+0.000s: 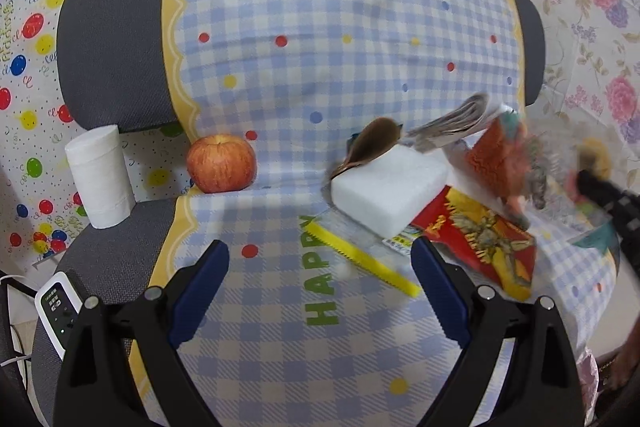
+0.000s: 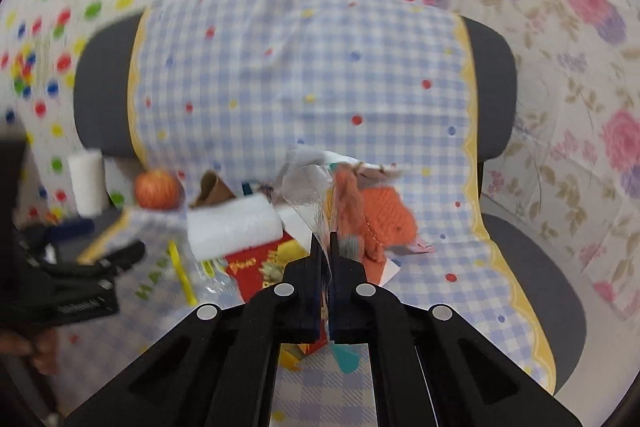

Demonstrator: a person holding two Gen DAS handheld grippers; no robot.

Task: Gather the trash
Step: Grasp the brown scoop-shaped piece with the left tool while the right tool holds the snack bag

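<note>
On a chair draped with a blue checked cloth (image 1: 304, 67) lies a pile of trash. It holds a red snack wrapper (image 1: 480, 239), a clear bag with a yellow serrated strip (image 1: 360, 255) and a brown curled scrap (image 1: 376, 143). My right gripper (image 2: 328, 243) is shut on a clear plastic packet with an orange knitted piece (image 2: 384, 219) inside, held above the pile. The left wrist view shows that packet (image 1: 500, 163) blurred at the right. My left gripper (image 1: 320, 259) hovers open over the cloth, with the yellow-strip bag lying below between its fingers.
A white foam block (image 1: 388, 187) sits in the pile. A red apple (image 1: 221, 163) and a toilet paper roll (image 1: 100, 179) stand at the seat's back left. A white remote-like device (image 1: 56, 311) rests on the left edge. Patterned sheets cover the walls.
</note>
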